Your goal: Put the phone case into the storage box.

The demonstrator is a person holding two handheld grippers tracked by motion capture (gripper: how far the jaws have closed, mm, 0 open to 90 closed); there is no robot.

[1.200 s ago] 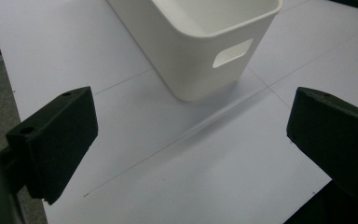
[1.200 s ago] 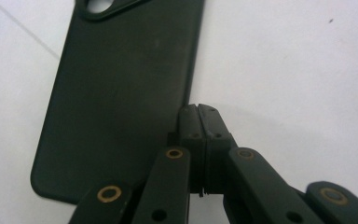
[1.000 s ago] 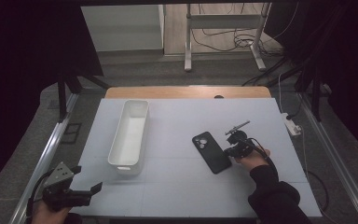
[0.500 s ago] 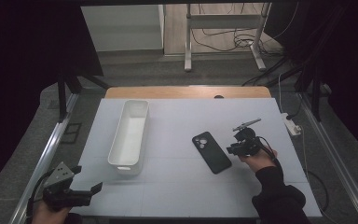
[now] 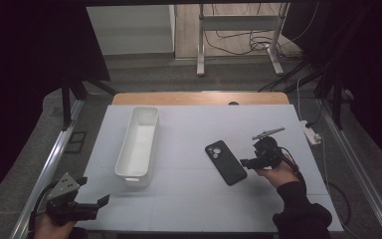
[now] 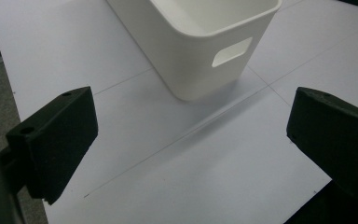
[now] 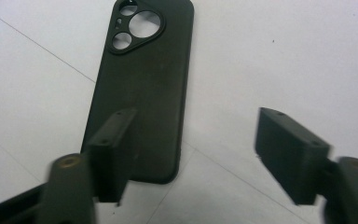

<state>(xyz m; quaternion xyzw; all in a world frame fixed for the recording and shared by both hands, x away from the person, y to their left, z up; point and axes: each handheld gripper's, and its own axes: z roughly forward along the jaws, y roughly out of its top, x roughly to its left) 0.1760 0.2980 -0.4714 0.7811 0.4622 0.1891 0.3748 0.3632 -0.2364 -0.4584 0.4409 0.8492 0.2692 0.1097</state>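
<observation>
A black phone case [image 5: 225,163] lies flat on the white table, camera cut-outs toward the far side. My right gripper [image 5: 246,163] hovers just right of the case's near end. Its jaws have just been opening. In the right gripper view the case [image 7: 144,88] lies on the table below the left jaw, and bare table shows between the jaws of the right gripper [image 7: 193,135]. My left gripper [image 5: 92,196] is open at the table's near left corner. Its own view shows the left gripper [image 6: 191,121] facing the near end of a long white bin [image 6: 200,42].
The white bin [image 5: 139,142] stands lengthwise on the left half of the table [image 5: 189,199]. A wooden strip [image 5: 199,98] runs along the far edge. A white power strip [image 5: 311,134] lies off the right side, beside metal frame rails.
The right gripper has lifted and drawn a little to the right, away from the case, and its jaws have spread apart. The case lies where it was. The left gripper has not moved.
</observation>
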